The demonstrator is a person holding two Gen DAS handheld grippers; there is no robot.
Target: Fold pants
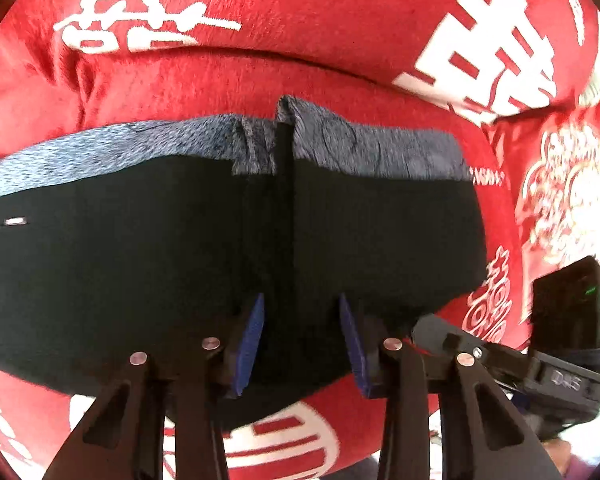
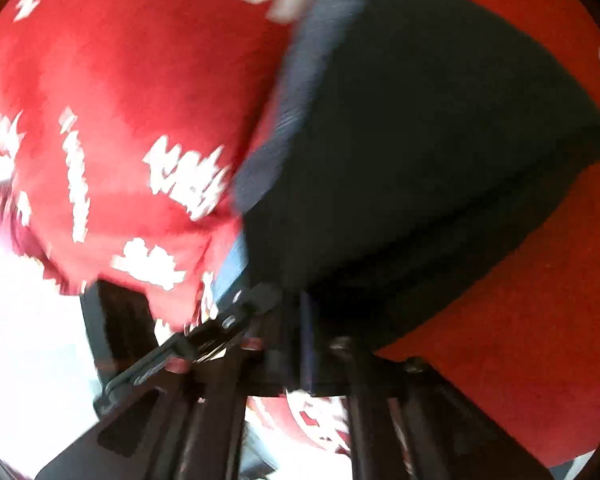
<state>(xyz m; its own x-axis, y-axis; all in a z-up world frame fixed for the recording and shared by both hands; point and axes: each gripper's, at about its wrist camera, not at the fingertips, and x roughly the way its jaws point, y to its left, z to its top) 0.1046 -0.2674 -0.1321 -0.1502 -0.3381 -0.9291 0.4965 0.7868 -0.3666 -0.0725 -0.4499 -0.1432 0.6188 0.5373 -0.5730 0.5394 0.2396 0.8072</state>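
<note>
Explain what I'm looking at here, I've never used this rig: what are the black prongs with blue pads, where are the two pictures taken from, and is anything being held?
No robot arm here: a person holds a two-finger gripper in each hand, with a camera looking along the fingers. In the left wrist view, the left gripper stands open, its blue pads apart over the dark pants, which lie on a red blanket with white characters. The pants' grey lining shows along the far edge. At right is the right gripper. The right wrist view is blurred by motion: the pants show there too, but whether that gripper grips them I cannot tell.
</note>
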